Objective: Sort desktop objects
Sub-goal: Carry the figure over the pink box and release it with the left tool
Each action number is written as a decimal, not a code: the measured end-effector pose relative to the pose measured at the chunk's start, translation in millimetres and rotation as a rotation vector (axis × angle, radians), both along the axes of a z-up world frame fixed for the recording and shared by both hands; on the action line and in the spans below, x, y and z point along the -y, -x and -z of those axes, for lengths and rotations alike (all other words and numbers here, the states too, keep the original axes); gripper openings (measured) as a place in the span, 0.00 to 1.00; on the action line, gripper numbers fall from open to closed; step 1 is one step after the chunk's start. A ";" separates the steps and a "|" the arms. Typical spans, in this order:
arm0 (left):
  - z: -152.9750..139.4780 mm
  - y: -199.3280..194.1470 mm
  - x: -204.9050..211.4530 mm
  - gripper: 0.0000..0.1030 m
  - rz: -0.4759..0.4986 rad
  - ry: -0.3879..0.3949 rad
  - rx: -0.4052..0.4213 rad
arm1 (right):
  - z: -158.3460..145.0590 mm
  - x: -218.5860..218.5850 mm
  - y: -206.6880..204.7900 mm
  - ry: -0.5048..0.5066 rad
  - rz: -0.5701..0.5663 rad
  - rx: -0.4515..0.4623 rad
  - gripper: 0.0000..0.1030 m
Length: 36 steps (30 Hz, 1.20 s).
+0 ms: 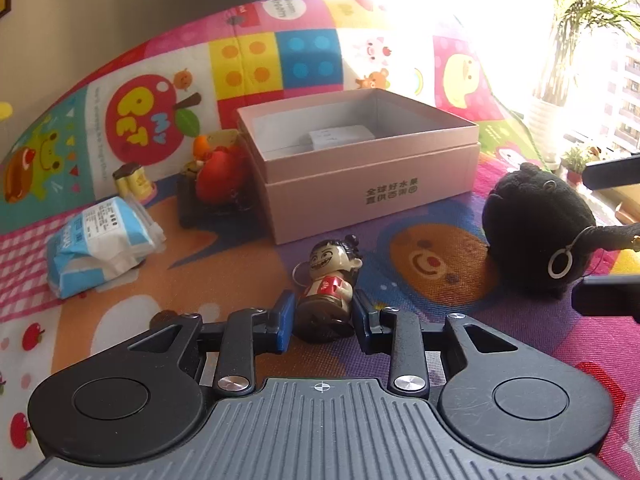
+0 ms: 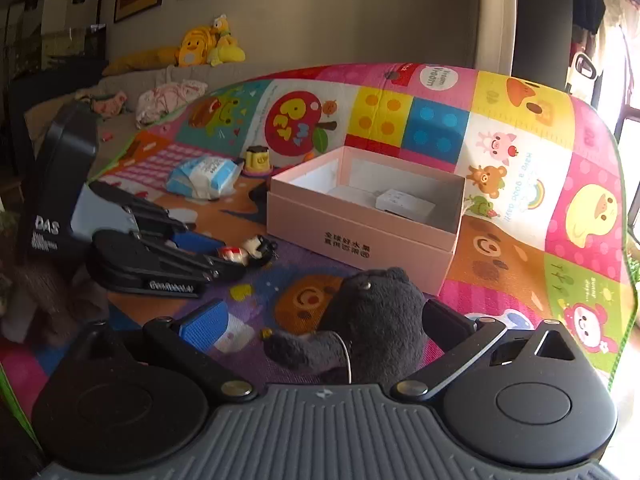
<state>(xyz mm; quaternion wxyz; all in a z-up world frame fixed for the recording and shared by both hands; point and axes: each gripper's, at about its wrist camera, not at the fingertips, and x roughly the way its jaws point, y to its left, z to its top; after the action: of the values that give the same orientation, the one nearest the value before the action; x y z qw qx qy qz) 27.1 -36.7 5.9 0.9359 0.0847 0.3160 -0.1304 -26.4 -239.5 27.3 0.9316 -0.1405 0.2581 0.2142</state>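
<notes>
Down on the bright play mat (image 1: 224, 248), the left gripper (image 1: 323, 318) has its blue pads pressed against the lower body of a small grinning figurine (image 1: 330, 280) lying on its back, while the right gripper (image 2: 332, 332) stands wide, its fingers either side of a black plush toy (image 2: 380, 320) without squeezing it. Just beyond both sits the open pink box (image 1: 372, 184), a small white item inside. To its left crowd a red toy on a dark base (image 1: 218, 184), a tissue pack (image 1: 100, 240) and a little yellow toy (image 1: 134, 182).
</notes>
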 end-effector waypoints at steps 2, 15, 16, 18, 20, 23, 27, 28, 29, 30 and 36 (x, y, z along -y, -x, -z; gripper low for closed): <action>0.6 -0.5 -2.5 0.36 -0.003 0.015 -0.009 | 8.7 0.6 -8.1 0.017 0.062 -0.013 1.00; 4.6 -22.7 6.2 0.59 -0.022 0.075 -0.056 | 24.4 1.2 -62.1 -0.060 0.196 -0.141 0.67; 4.2 -25.9 5.9 0.58 -0.027 0.086 -0.061 | 23.5 1.8 -60.0 -0.056 0.190 -0.141 0.66; 2.7 -26.4 8.0 0.55 -0.018 0.080 -0.064 | 20.4 4.2 -54.3 -0.053 0.167 -0.158 0.66; 1.3 -20.5 11.7 0.47 0.007 0.057 -0.057 | 16.6 8.4 -48.2 -0.061 0.142 -0.186 0.65; -1.2 -2.6 16.9 0.35 0.053 0.004 -0.032 | 7.3 14.3 -36.1 -0.080 0.100 -0.219 0.65; -12.4 24.2 15.9 0.33 0.102 -0.007 -0.012 | -20.5 24.7 -19.8 -0.146 0.042 -0.195 0.65; -19.4 29.8 14.5 0.33 0.113 0.002 0.001 | -31.4 27.7 -17.0 -0.169 0.034 -0.171 0.65; -25.6 33.5 13.8 0.33 0.123 0.007 0.020 | -40.4 30.5 -15.0 -0.191 0.030 -0.150 0.65; -34.4 36.5 13.3 0.33 0.133 0.011 0.051 | -52.3 34.4 -14.0 -0.226 0.028 -0.125 0.65; -85.0 20.2 23.3 0.33 0.120 0.013 0.244 | -91.3 47.5 -11.4 -0.320 0.044 0.006 0.65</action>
<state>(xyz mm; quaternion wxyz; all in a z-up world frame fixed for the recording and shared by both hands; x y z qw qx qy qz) 6.9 -60.0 90.8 0.9584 0.1125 0.1934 -0.1772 -15.0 -287.0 118.6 0.9472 0.0146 0.2209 0.2318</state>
